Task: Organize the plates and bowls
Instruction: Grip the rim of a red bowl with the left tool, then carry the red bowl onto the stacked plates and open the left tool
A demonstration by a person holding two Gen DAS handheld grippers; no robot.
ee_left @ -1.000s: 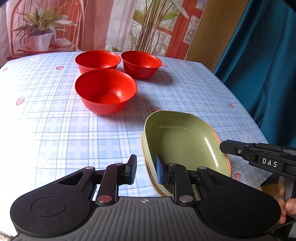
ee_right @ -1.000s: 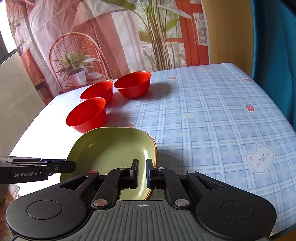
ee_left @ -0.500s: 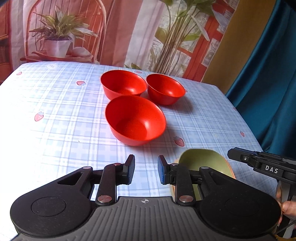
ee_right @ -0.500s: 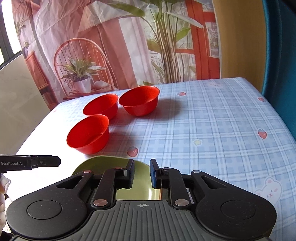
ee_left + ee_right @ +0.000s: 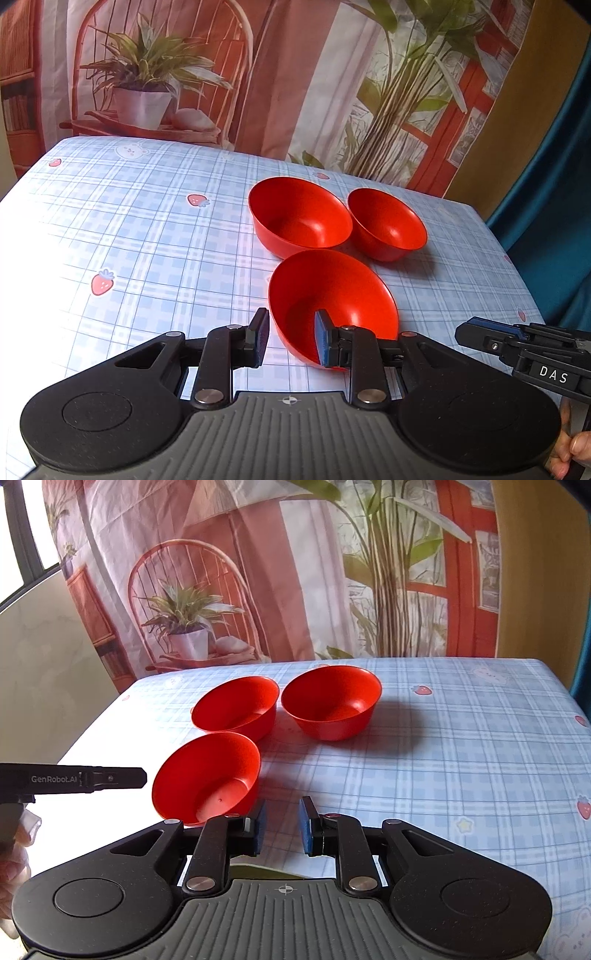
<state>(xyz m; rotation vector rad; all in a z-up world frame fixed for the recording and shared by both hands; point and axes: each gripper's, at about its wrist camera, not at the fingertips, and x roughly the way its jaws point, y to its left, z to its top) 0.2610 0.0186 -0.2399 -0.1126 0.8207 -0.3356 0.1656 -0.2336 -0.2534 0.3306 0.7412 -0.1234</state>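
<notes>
Both grippers are hovering with fingers apart, holding nothing: left gripper (image 5: pixel 290 338) straddling the nearest red bowl's (image 5: pixel 332 295) rim, right gripper (image 5: pixel 281 825) just beside it. Two more red bowls (image 5: pixel 236 710) (image 5: pixel 332 707) are sitting farther back on the checked tablecloth (image 5: pixel 461 757).

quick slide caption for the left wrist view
Open left tool straddling the near rim of the nearest red bowl, two more bowls behind.

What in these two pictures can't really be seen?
- Green plate: right wrist view shows only a sliver; the right gripper body covers the rest. The left wrist view shows none.
- Near bowl: its front rim and base sit behind the left gripper, so contact cannot be told.
- Hands: cut off by frame edges in both views.
- Table: near edge hidden below both grippers.
</notes>
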